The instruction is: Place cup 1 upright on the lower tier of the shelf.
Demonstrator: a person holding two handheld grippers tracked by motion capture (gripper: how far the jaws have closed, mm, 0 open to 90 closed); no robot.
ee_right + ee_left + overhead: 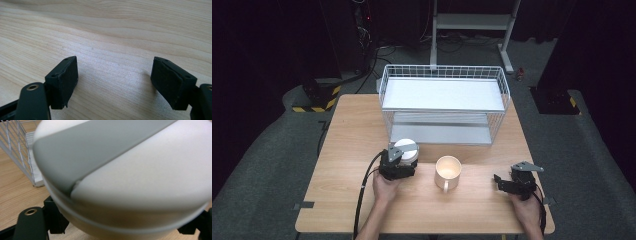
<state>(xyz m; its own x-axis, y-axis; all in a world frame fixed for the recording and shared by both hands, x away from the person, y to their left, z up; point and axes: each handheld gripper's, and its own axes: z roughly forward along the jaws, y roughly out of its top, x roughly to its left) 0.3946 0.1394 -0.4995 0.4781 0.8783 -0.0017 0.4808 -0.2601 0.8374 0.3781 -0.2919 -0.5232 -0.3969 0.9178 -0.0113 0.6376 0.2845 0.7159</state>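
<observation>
Gripping the lidded white canister point(406, 151) with the left hand-held gripper point(398, 162), just left of the mug point(448, 171); right hand-held gripper point(512, 182) wide, idle right of mug. Next, probably lifting toward the wire rack point(443, 102) behind.

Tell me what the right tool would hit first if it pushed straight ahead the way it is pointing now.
Probably nothing soon: the right tool stands open over the bare light wooden table in its own view. From above it points roughly toward the cream ceramic mug, which may come first, though height and aim are unclear.

a wooden table point(337, 195) on grey carpet point(257, 165) in a dark room.
</observation>
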